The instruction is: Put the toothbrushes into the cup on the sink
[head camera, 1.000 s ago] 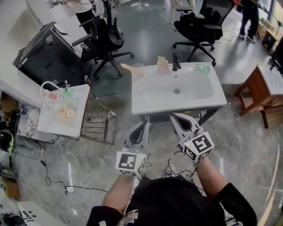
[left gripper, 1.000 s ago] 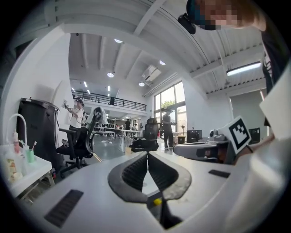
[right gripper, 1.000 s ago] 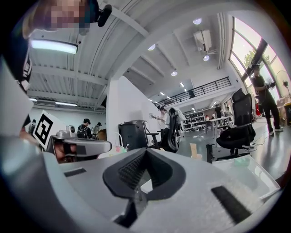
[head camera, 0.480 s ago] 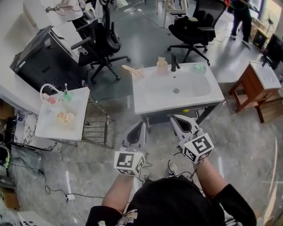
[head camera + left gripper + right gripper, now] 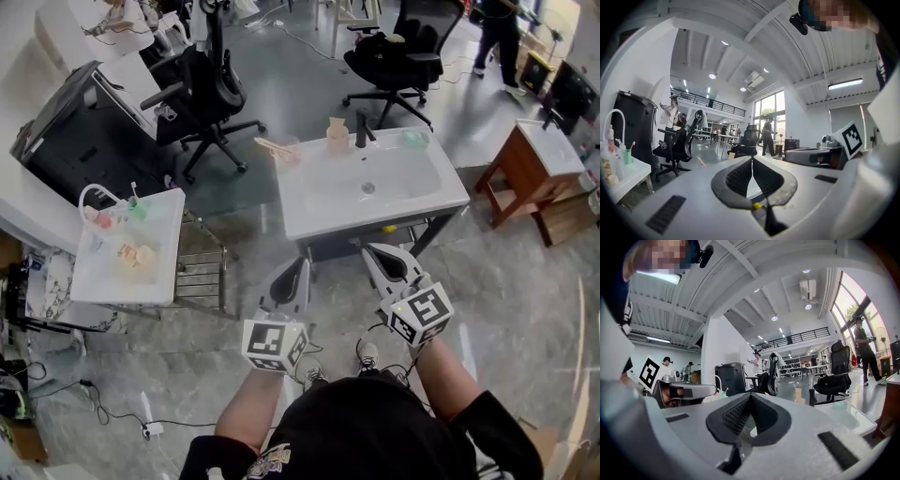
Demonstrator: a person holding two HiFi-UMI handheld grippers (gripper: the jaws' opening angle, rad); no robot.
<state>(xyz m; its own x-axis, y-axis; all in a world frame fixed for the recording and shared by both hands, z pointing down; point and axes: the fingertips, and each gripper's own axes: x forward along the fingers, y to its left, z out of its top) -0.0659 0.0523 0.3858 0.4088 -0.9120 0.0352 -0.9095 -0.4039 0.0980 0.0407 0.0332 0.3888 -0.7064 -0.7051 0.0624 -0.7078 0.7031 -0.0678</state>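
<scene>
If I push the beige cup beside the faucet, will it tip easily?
Probably: the beige cup looks taller than wide, so a high push may tip it. On the smooth white sink, a low push would likely slide it.

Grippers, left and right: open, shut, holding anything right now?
Left grey two-jaw gripper: shut, jaws together, holding nothing.
Right grey two-jaw gripper: shut, jaws together, holding nothing.

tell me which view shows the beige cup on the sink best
The head view: it looks down on the beige cup standing at the back edge of the sink, beside the faucet. The right gripper view shows it small and distant; the left gripper view shows only a tiny beige speck.
</scene>
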